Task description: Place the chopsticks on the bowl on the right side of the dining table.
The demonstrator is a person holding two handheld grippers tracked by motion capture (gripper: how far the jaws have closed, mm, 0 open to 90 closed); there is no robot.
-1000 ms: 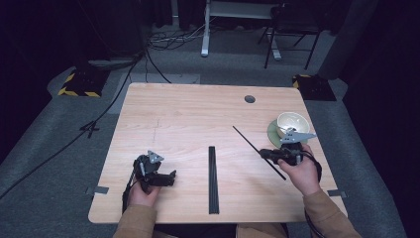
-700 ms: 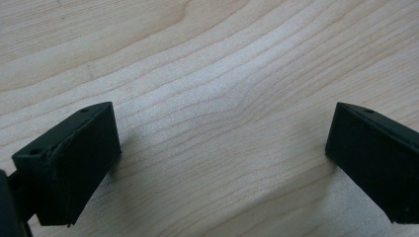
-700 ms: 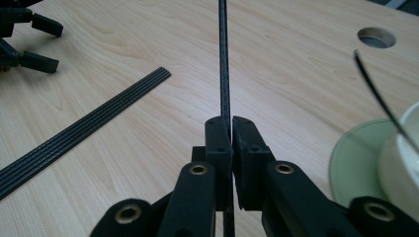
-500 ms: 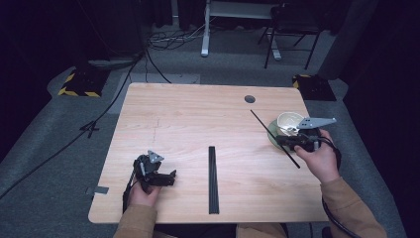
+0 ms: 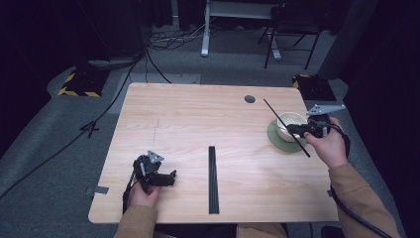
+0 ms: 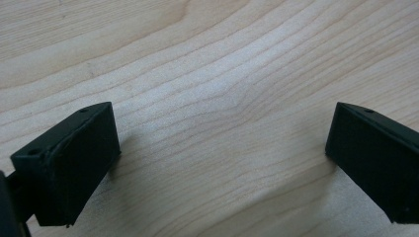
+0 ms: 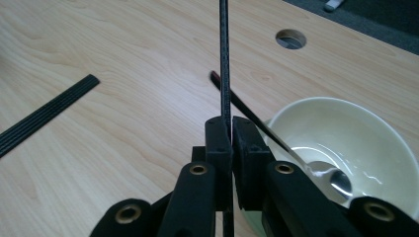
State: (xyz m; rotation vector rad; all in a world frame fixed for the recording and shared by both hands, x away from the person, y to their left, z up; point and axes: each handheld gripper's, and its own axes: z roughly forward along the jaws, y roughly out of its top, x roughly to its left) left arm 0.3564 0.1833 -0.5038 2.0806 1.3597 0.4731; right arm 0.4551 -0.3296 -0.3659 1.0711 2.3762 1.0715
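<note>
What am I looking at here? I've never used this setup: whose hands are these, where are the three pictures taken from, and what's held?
A person sits at the light wooden table with a hand-held two-jaw gripper in each hand. The high view looks down from above; the other two cameras ride on the grippers and look along their black jaws.

The right gripper is shut on a thin black rod, beside the cream bowl on its round green saucer. A spoon with a dark handle leans in the bowl. The left gripper is open over bare wood and holds nothing. A flat black ribbed strip lies in the table's middle.
</note>
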